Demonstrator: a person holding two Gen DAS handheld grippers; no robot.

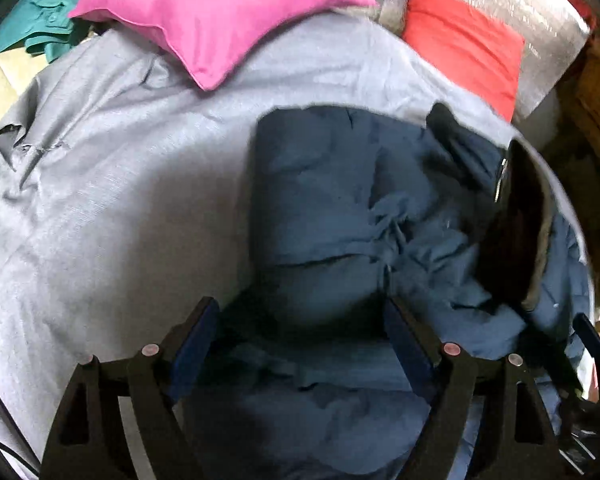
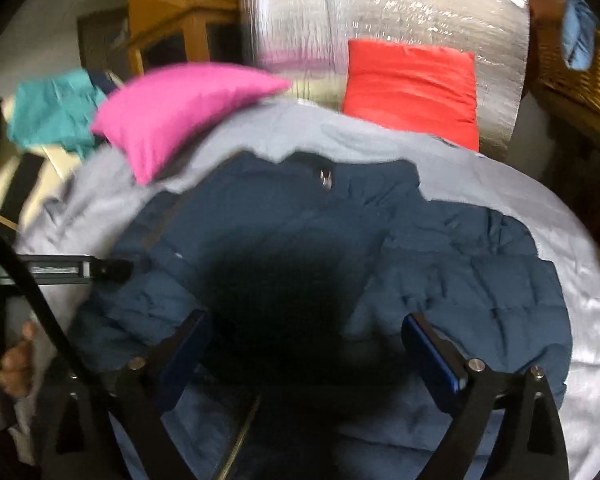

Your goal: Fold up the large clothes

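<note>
Jacket: a navy quilted puffer jacket [image 1: 340, 216] lies on a pale grey bedsheet [image 1: 112, 184], partly folded and rumpled, not yet a tidy bundle.

Left wrist view, jacket: bunched into soft creases at its middle, with a dark lining flap [image 1: 512, 224] turned up along its right edge.
Left wrist view, left gripper: the left gripper [image 1: 300, 328] hovers low over the near part of the jacket, fingers spread wide; quilted cloth shows between them but neither pad presses on it.
Left wrist view, surroundings: a pink pillow [image 1: 220, 20] and a red pillow [image 1: 464, 44] sit at the far end of the bed, well apart from the jacket.

Right wrist view, jacket: the collar end with a small metal zip pull [image 2: 326, 179] points away, and a puffy sleeve [image 2: 480, 264] lies folded over on the right.
Right wrist view, right gripper: the right gripper [image 2: 306, 344] stands wide apart above the dark middle of the jacket, holding nothing.
Right wrist view, other tool: the left gripper's body and the hand [image 2: 14, 364] carrying it show at the left edge.

Handling: judged light but bulky, soft and springy; the smooth shell likely slips, and folds may puff back open.
Where to grip: probably at stitched hems, cuffs or the collar, where layers are thin enough to pinch, rather than the padded panels.
</note>
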